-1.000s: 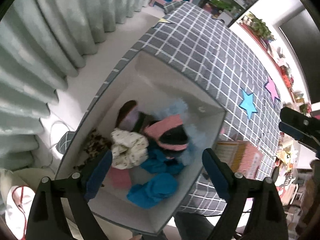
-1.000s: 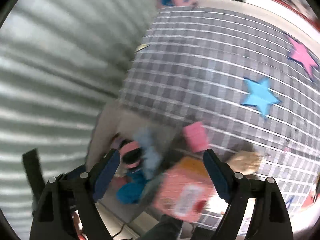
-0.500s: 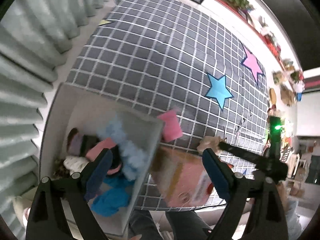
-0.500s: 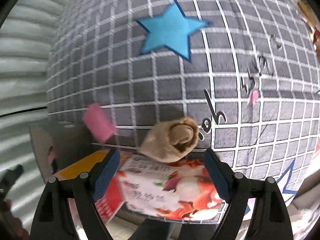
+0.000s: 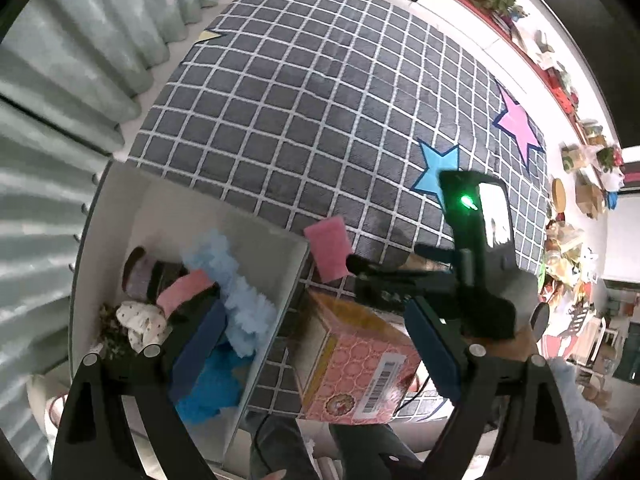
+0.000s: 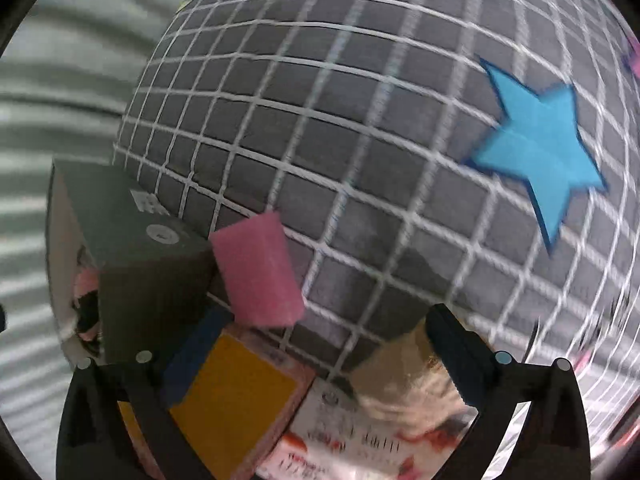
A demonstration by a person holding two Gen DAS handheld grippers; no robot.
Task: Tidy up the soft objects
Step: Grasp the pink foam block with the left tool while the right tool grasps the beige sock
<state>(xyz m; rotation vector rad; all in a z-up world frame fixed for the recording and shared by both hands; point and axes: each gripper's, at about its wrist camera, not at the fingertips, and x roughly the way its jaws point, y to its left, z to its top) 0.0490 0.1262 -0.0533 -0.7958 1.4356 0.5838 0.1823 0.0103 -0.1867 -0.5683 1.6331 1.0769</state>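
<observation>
On the grey checked rug (image 5: 320,92), just beside the corner of a storage box (image 5: 120,208), lies a pink sponge block (image 6: 258,270), the nearest loose soft item. Close to it, low in the right wrist view, sits a tan plush lump (image 6: 394,376), blurred and partly behind a fingertip, resting against a pink and orange carton (image 5: 352,364). The box already holds a heap of soft things: a pale blue fluffy piece (image 5: 236,292), bright blue cloth (image 5: 216,384), a white spotted fabric (image 5: 142,322).

Half a second ago the right gripper (image 6: 316,364) looked down from higher up, with the tan plush centred between its fingers; now it has dropped close to the rug and its jaws are opening to full width, with nothing pressed between them. The plush sits by the right fingertip and the sponge by the left, so I cannot tell which is the target; a pickup looks imminent.

The left gripper (image 5: 316,340) has slid off the box towards the carton. It hangs wide open and empty, pointing straight down.
</observation>
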